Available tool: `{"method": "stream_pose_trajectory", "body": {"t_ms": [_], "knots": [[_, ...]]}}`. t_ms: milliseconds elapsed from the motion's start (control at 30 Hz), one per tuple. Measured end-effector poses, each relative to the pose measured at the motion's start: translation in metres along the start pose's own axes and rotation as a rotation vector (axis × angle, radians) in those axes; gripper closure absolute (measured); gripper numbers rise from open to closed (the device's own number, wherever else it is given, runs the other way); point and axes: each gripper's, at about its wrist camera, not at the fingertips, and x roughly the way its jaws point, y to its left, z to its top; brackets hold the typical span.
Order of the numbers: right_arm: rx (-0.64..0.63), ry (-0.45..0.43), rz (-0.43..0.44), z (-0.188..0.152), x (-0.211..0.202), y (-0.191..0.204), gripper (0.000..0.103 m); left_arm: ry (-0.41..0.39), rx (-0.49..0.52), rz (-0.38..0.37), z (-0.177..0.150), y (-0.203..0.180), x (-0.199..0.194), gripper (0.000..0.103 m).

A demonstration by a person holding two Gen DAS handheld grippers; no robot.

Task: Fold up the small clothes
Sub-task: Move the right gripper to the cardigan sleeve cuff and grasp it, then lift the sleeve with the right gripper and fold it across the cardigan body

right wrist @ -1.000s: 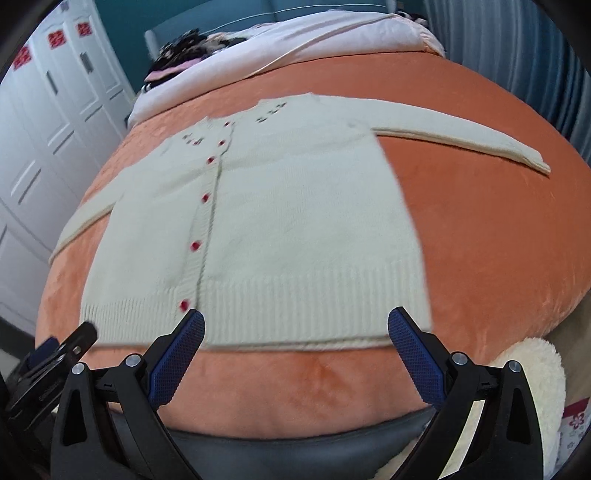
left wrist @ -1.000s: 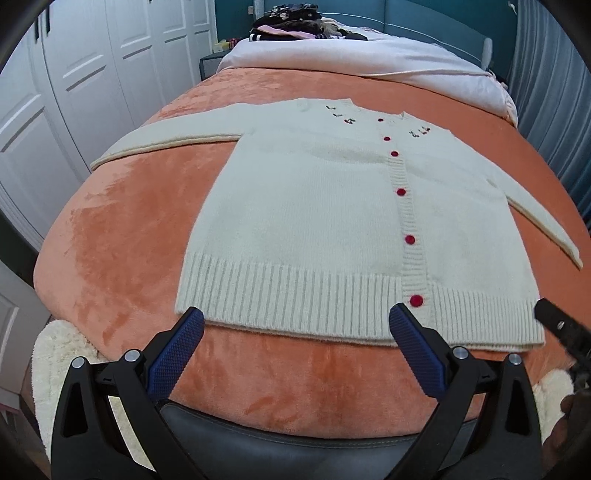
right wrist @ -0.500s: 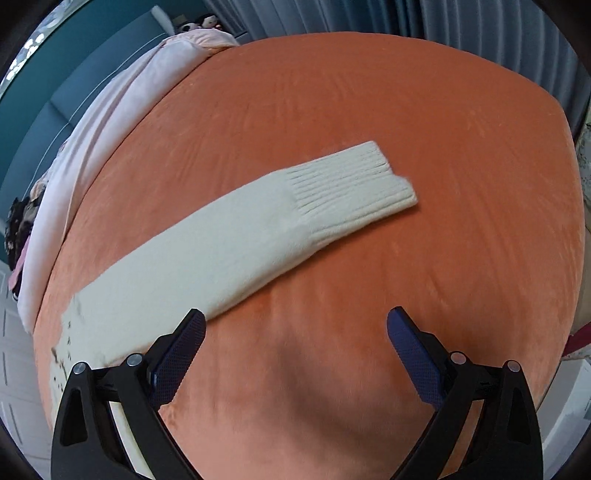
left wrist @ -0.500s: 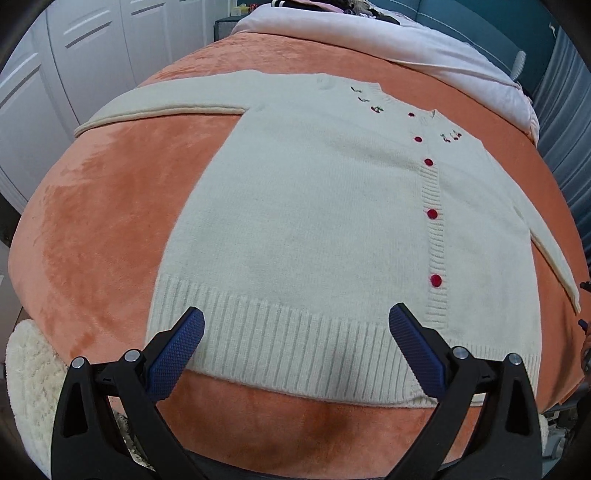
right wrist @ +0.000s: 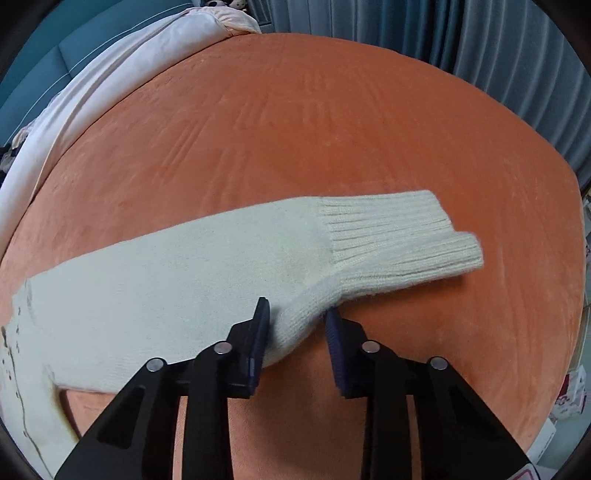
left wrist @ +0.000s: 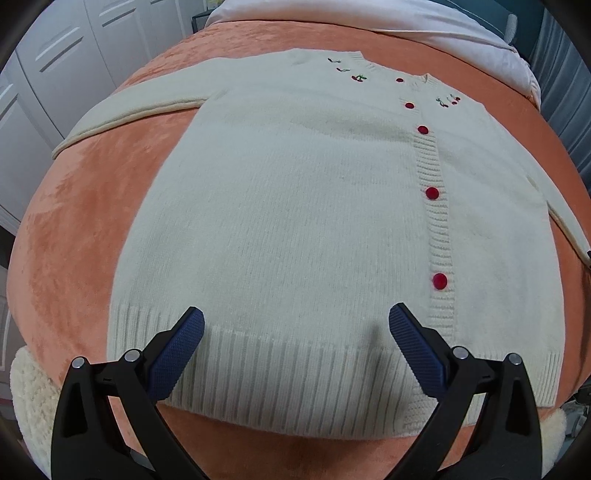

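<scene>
A cream knit cardigan with red buttons lies flat, front up, on an orange bed cover. My left gripper is open and empty, hovering just above the ribbed hem. In the right wrist view the cardigan's right sleeve stretches across the cover, its ribbed cuff to the right. My right gripper has its jaws closed in around the near edge of the sleeve just behind the cuff, pinching the bunched knit.
White bedding lies at the head of the bed. White wardrobe doors stand to the left and blue-grey curtains to the right. A fluffy cream rug lies below the bed's near edge.
My right gripper has dropped onto the sleeve and narrowed from wide open to pinching its near edge. My left gripper has moved forward over the hem, still open.
</scene>
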Motion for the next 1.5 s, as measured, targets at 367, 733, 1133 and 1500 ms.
{"method": "stream_pose_trajectory", "body": {"t_ms": [367, 733, 1133, 1500], "knots": [[-0.064, -0.086, -0.007, 0.006, -0.021, 0.011, 0.094, -0.013, 0.019, 0.013, 0.002, -0.006, 0.000, 0.005], [-0.078, -0.103, -0.013, 0.007, -0.032, 0.015, 0.094, -0.024, 0.013, 0.022, 0.005, -0.003, -0.001, 0.005], [-0.211, -0.257, 0.072, 0.010, -0.101, 0.085, 0.095, -0.041, -0.009, 0.006, 0.009, 0.007, -0.002, 0.005], [-1.011, -0.303, 0.444, -0.164, -0.179, 0.384, 0.075, -0.109, -0.122, -0.024, 0.047, 0.049, -0.009, 0.005]]}}
